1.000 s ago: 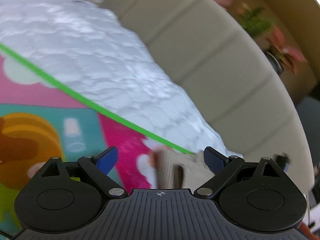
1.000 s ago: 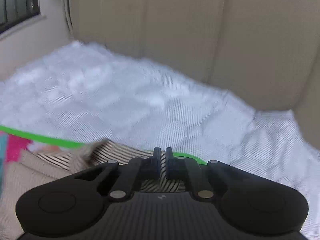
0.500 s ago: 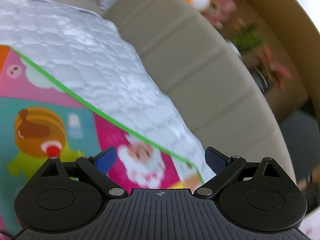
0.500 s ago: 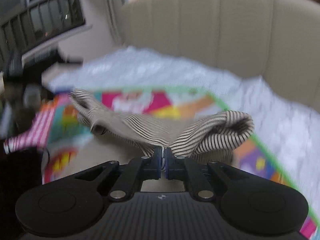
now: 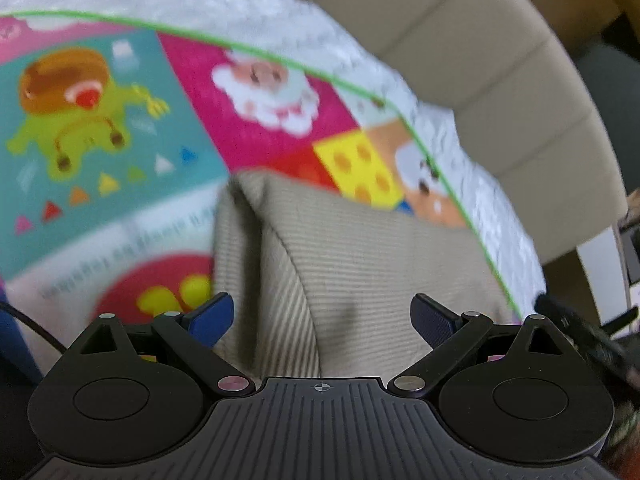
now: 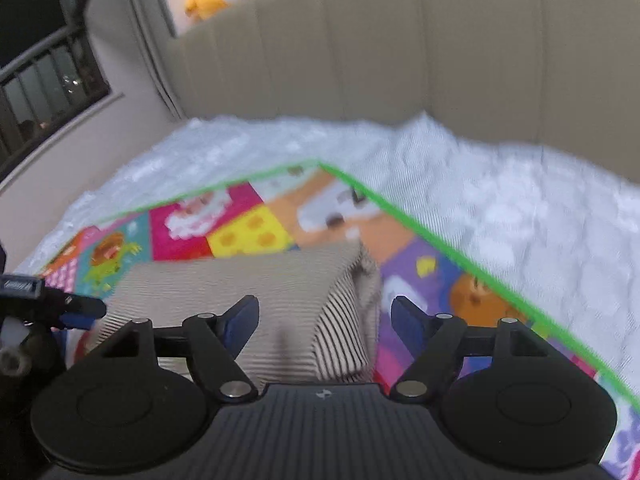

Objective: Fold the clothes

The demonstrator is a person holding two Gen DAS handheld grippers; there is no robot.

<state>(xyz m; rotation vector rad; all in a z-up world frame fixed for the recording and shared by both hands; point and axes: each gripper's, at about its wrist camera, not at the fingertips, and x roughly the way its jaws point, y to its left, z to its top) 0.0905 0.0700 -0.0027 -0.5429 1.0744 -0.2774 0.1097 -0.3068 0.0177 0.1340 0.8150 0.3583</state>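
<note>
the right claw is opening, its jaws apart with nothing pinched, just above the near edge of the striped knit garment; the left claw also stands wide and empty over the same garment. the garment lies folded on the colourful play mat, near the mat's green-edged corner. it looks light, soft and floppy, likely to sag; pinching a doubled edge or corner seems safest.
</note>
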